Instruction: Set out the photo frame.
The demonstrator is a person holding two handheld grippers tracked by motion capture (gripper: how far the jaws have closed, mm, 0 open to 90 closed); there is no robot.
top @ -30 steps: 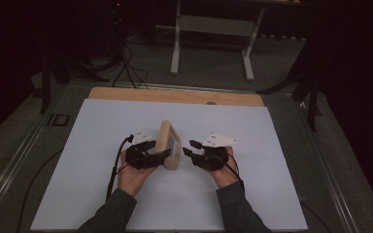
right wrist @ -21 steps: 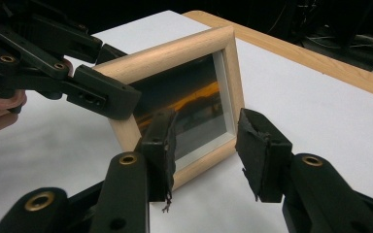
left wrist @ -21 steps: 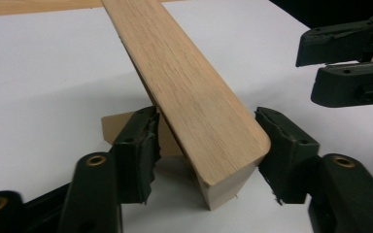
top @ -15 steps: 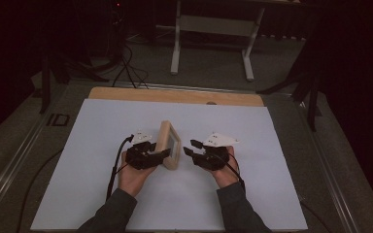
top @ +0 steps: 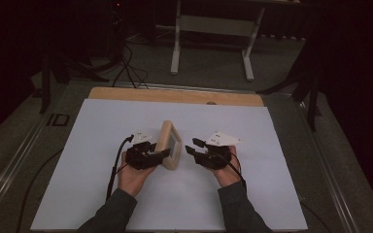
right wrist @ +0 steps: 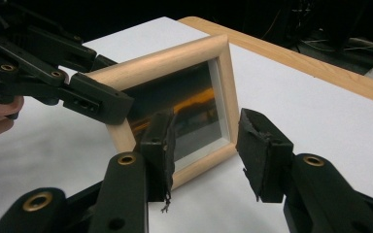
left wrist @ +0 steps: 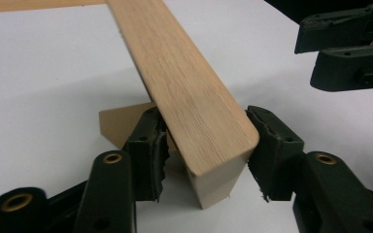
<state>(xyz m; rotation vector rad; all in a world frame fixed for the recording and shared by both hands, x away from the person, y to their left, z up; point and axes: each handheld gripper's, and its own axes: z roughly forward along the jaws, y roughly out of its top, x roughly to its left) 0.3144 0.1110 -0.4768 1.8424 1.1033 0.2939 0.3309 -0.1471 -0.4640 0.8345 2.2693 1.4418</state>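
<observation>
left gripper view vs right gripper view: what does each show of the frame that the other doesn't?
Left gripper view: the picture frame edge-on from behind, its cardboard stand, and the left gripper whose jaws have just been closing and now clamp the frame's near end. Right gripper view: the glass front, with the right gripper open just short of it. Both: wooden frame on the white sheet.

A wooden table point(top: 126, 93) carries a white sheet point(top: 77, 184), on which a wooden picture frame point(top: 169, 144) stands.
</observation>
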